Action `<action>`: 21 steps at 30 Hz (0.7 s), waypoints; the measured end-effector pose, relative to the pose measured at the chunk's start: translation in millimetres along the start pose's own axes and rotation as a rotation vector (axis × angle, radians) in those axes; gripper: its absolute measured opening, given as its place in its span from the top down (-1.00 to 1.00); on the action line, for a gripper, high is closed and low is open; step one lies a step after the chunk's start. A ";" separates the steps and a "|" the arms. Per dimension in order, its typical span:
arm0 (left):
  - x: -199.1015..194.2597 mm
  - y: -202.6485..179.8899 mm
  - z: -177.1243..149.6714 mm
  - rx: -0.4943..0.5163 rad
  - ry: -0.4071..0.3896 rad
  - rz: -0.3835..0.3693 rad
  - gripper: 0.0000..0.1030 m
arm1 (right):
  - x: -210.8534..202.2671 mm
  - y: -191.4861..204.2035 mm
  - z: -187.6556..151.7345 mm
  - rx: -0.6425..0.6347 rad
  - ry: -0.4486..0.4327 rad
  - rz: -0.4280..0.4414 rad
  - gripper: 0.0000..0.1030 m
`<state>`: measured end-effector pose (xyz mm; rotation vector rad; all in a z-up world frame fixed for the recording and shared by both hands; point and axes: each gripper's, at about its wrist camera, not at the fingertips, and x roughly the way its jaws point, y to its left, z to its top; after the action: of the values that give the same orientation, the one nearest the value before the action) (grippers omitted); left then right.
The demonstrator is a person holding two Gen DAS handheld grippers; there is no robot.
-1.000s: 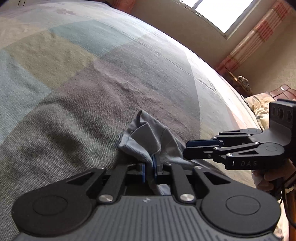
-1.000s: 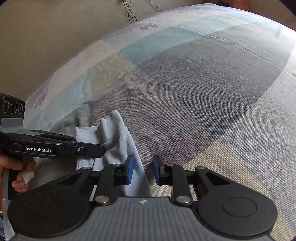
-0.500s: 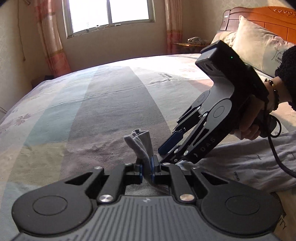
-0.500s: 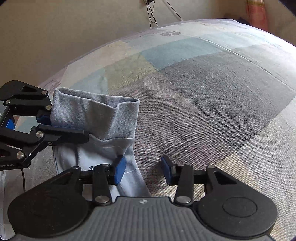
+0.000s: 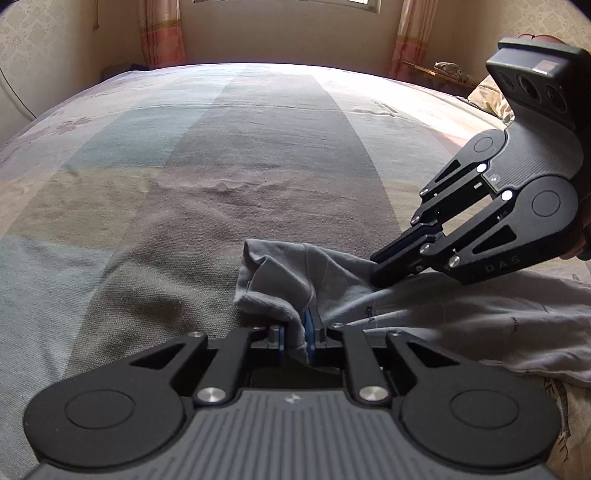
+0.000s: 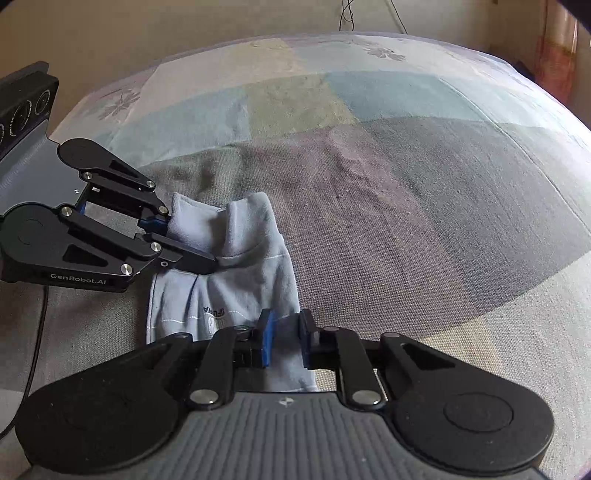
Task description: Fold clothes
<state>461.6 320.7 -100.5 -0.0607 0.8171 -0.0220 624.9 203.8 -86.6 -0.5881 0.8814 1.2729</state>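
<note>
1. Left gripper [image 5: 295, 334]: matte black linkage arms and blue pads, sitting nearly closed and pinching a bunched fold of the garment [image 5: 280, 280], a soft pale grey-blue knit.
2. Right gripper [image 6: 286, 338]: its jaws have just been closing; blue pads are now clamping a flat band of the same garment [image 6: 236, 291]. Seen from the left wrist, this gripper's [image 5: 376, 269] narrow black tips are biting into the cloth edge.
3. The garment is lying on the bedspread [image 5: 184, 177] just ahead of both tools, stretching between them. A ribbed cuff or hem is standing up in a loose, tube-like roll near the left gripper [image 6: 192, 247]. Thin white stitch lines and small dark lettering are showing on the flat part.
4. Bedspread: coarse woven fabric in broad blocks of grey, teal, olive and cream, wrinkling slightly beyond the cloth.
5. Far side: pale flower prints at the bed edge, then patterned curtains [image 5: 160, 33] and a cream wall.
</note>
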 end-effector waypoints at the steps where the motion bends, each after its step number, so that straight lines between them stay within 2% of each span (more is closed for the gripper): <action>1: -0.8 -1.1 1.2 0.006 0.001 0.003 0.74 | -0.3 0.3 0.6 0.000 0.004 -0.003 0.87; 2: 1.2 -1.5 4.0 0.022 -0.002 0.006 0.75 | -1.3 -1.3 1.4 0.010 0.006 -0.003 0.94; 6: -3.6 -7.8 18.6 0.088 -0.054 0.001 0.78 | -18.1 -8.9 2.4 0.069 -0.042 -0.045 0.95; 16: 18.5 -23.4 97.9 0.189 -0.222 -0.088 0.78 | -74.4 -40.3 0.4 0.122 -0.128 -0.272 0.95; 21: 44.6 -26.0 115.8 0.187 -0.221 -0.089 0.77 | -85.9 -68.5 0.9 0.206 -0.168 -0.346 0.95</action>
<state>576.7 298.1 -52.4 0.0757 0.5878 -0.1726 687.2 141.2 -21.3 -0.4396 0.7235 0.8924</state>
